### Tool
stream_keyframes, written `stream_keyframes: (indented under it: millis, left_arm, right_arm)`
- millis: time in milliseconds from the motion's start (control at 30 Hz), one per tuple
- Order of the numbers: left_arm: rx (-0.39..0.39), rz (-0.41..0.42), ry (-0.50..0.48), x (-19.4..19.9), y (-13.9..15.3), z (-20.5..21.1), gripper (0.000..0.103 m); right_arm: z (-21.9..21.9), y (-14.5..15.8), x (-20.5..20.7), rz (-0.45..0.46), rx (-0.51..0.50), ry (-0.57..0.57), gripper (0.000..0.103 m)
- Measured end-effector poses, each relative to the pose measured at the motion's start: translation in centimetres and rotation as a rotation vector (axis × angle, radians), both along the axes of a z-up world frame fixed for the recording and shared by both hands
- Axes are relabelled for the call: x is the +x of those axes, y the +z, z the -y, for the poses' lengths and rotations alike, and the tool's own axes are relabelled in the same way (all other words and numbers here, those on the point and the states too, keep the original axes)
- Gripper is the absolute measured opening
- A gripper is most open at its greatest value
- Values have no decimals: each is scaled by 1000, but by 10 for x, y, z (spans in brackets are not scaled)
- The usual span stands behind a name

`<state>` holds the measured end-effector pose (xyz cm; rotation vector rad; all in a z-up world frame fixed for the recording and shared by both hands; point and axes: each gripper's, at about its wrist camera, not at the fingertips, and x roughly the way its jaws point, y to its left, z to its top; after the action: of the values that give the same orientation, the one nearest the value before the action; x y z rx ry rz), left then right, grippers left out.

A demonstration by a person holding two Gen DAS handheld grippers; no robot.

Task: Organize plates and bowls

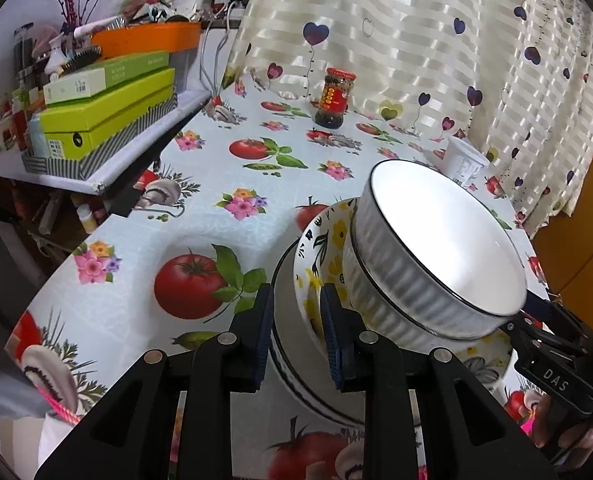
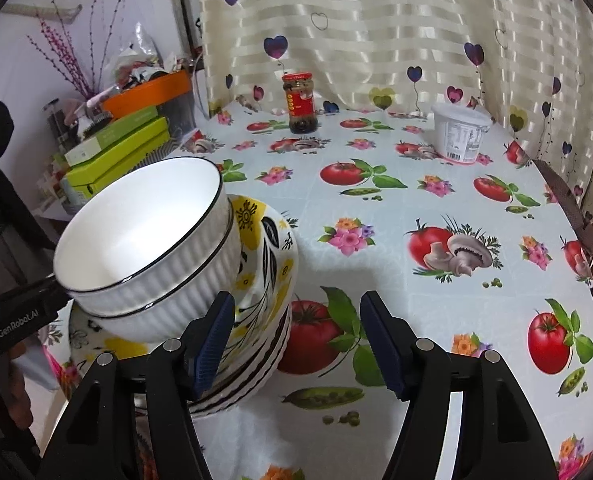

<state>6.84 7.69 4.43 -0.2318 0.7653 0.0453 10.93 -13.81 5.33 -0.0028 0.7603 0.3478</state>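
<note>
Table [image 2: 416, 208], one, under a tomato-and-mushroom cloth, fills both views. One striped curtain [image 2: 376, 20] with heart prints hangs across the top of the frame.

Plate stack [image 2: 268, 344], one, lower left of the right wrist view. Its striped rims are too crowded for us to count. One flowered plate [image 2: 272, 248] lies on top, tipped, face angled up.

We count two ribbed white bowls [image 2: 144, 232], nested and resting on that plate. They are tilted, mouths opening toward the upper left here and the upper right in the left wrist view.

Grippers, two. The left gripper [image 1: 297, 312] has its fingers drawn close, clamped on the rim of the plate stack. The right gripper [image 2: 296, 320] stands wide apart and holds nothing. Its left pad is just beside the stack; we cannot tell whether it touches.

One white tub [image 2: 460, 132], upper right. One red-lidded jar [image 2: 301, 104], upright, top centre.
</note>
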Motion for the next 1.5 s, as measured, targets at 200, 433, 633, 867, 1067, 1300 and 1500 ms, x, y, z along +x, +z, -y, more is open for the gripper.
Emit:
stream_keyframes:
  millis: [200,433,633,867,1067,1300,1500]
  left_arm:
    - [16,22,5,-22,5,7,25]
    - [111,76,34,-57,13,30,25]
    - [151,87,48,-80,9,43,25]
    - [183,63,33,-104,-10,55,25]
    - [176,19,-16,-111,-29,68,25]
    - [189,-22,-15,-110,-41,77,25]
    - [154,-42,-27,-107,-49,78,25]
  right_arm:
    - [10,4,-16,20,25,-23,71]
    - [18,14,-48,86,29,-41,76]
    - [21,14,-78,110,36,-37,80]
    - [16,3,-106,113,-23,-26,80]
    - [14,-21,-114,57,-42,-27,80]
    - [16,-32,-116,41,-46,-37,80]
    - [18,-44,-111,1,-46,-47,80]
